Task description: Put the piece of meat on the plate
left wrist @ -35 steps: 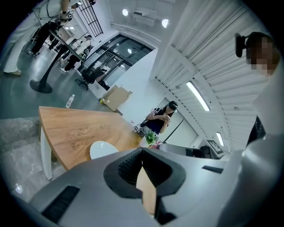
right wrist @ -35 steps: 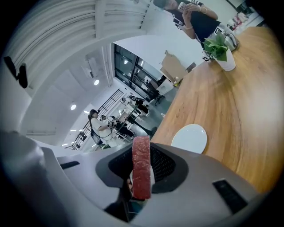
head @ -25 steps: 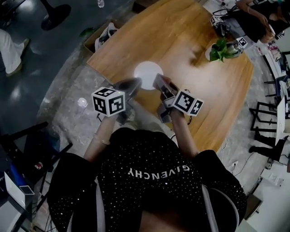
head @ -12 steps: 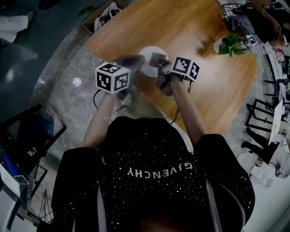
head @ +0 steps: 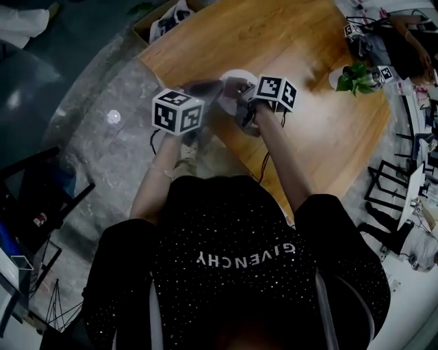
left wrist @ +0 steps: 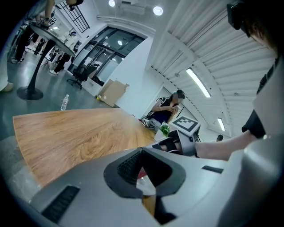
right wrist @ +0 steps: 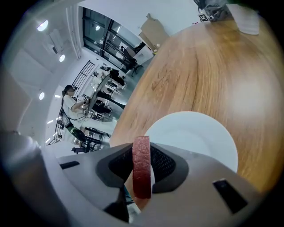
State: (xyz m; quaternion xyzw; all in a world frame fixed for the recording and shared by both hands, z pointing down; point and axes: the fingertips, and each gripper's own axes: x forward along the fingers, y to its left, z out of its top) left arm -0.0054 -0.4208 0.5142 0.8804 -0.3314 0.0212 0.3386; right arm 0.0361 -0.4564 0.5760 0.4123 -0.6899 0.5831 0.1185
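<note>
A white plate (right wrist: 195,133) lies near the front edge of the wooden table (head: 294,41). My right gripper (right wrist: 142,153) is shut on the piece of meat (right wrist: 142,173), a dark red slab standing on edge between the pads. It hangs tilted down just above the plate's near rim. In the head view the right gripper (head: 238,87) and the left gripper (head: 205,87) meet over the plate (head: 231,74) and hide most of it. The left gripper (left wrist: 144,173) points almost level from the plate's left side, shut and holding nothing.
A small potted plant (head: 356,75) stands at the table's far right, where a seated person (left wrist: 171,106) handles other marker cubes. A cardboard box (head: 168,20) and a water bottle (head: 113,117) are on the floor to the left. The table edge runs just below the plate.
Both grippers have come down toward the plate. The right one sank further and tipped more steeply down, still holding the meat. The left one lowered a little.
</note>
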